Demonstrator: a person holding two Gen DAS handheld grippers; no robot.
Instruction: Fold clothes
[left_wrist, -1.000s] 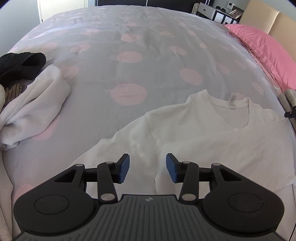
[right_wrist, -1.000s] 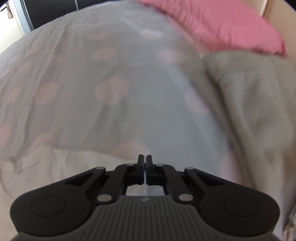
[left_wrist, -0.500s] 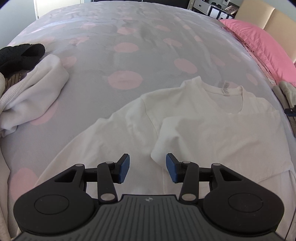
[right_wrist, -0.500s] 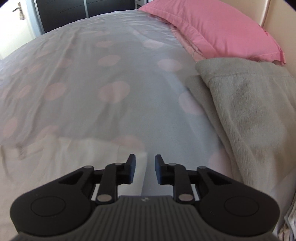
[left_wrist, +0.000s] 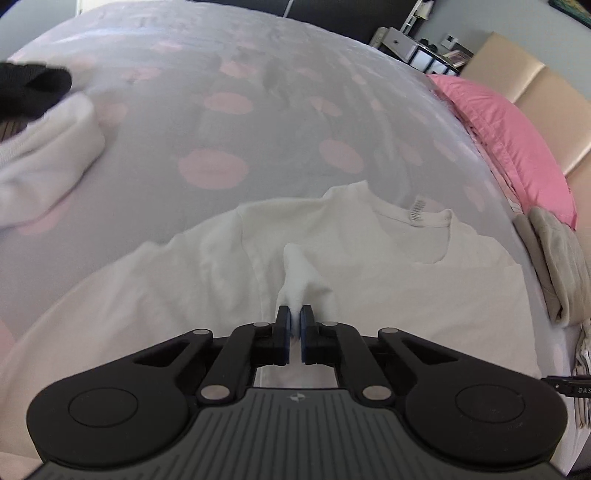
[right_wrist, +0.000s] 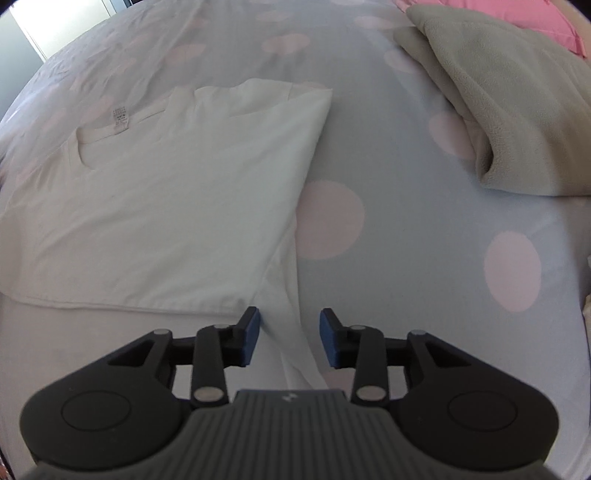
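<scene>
The left gripper (left_wrist: 294, 316) had just closed, pinching a fold of the white T-shirt (left_wrist: 388, 280). The right gripper (right_wrist: 290, 325) had just been opening and stood parted over the shirt's edge, pressing nothing.

We are in a home bedroom: a bed (left_wrist: 295, 122) under a pink-dotted cover, a pink pillow (left_wrist: 506, 136), a padded headboard (left_wrist: 535, 85), a shelf unit (left_wrist: 417, 48) behind.
</scene>
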